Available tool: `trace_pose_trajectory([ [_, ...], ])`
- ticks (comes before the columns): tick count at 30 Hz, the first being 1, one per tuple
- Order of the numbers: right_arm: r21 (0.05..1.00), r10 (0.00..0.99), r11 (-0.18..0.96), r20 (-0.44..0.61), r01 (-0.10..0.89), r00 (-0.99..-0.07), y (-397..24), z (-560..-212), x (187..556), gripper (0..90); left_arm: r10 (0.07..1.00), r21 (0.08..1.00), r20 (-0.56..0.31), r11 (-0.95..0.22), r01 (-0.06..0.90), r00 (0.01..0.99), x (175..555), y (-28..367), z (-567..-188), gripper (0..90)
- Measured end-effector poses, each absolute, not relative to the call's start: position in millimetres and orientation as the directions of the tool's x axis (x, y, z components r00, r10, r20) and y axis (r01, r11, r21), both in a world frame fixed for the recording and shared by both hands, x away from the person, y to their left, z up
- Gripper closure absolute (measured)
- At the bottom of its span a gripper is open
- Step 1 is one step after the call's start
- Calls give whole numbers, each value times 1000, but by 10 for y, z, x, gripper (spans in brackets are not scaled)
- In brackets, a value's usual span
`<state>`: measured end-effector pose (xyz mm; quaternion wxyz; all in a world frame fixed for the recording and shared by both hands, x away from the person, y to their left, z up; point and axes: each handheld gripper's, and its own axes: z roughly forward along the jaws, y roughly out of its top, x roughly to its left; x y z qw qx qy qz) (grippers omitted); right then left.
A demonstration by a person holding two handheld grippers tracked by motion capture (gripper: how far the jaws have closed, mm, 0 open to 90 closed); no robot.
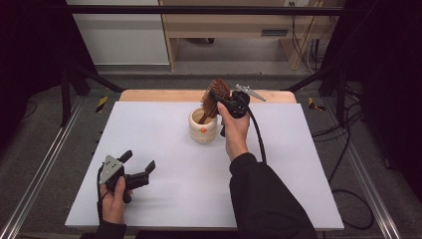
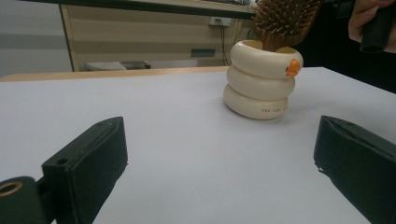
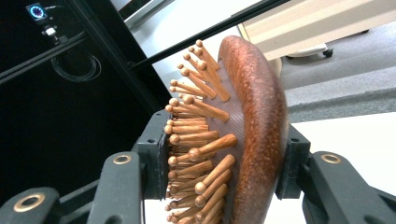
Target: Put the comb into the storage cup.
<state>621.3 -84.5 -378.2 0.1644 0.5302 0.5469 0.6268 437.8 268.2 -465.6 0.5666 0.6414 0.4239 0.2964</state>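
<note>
Lower left of the high view, left gripper [image 1: 137, 162] resting on the white table [image 1: 164, 199], jaws apart and empty, centre, cream ringed cup [image 1: 203, 127] holding the handle end of a wooden hairbrush [image 1: 215, 97], right gripper [image 1: 217, 98] clamped on the brush head above the cup.

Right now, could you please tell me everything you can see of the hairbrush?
The hairbrush looks wooden, reddish-brown, with an oval head and a glossy rounded back. Pale wooden pins with rounded tips stick out of a ribbed pad on its face. It stands nearly upright, handle down inside the cream ringed cup on the white table, head above the rim. The right claw is shut on its head, one pad against the pins, the other on the back.
</note>
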Motion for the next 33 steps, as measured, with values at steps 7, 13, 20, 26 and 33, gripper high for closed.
trace_pose_trajectory([
  [7,856,782,-350,490,380,-385,-845,-3795,6220,490,880,978,-100,1,208,465,4379,2682,-4657,28],
  [13,855,781,-350,492,383,-384,-844,-3811,6223,490,880,978,-99,0,208,465,4378,2676,-4657,27],
  [20,852,779,-354,497,385,-384,-849,-3814,6226,488,880,978,-99,-1,209,465,4380,2675,-4659,27],
  [26,849,777,-358,502,388,-380,-861,-3821,6231,487,879,978,-98,-2,209,467,4380,2671,-4659,28],
  [33,842,775,-368,512,394,-371,-882,-3834,6237,484,879,978,-98,-3,209,468,4380,2670,-4659,27],
])
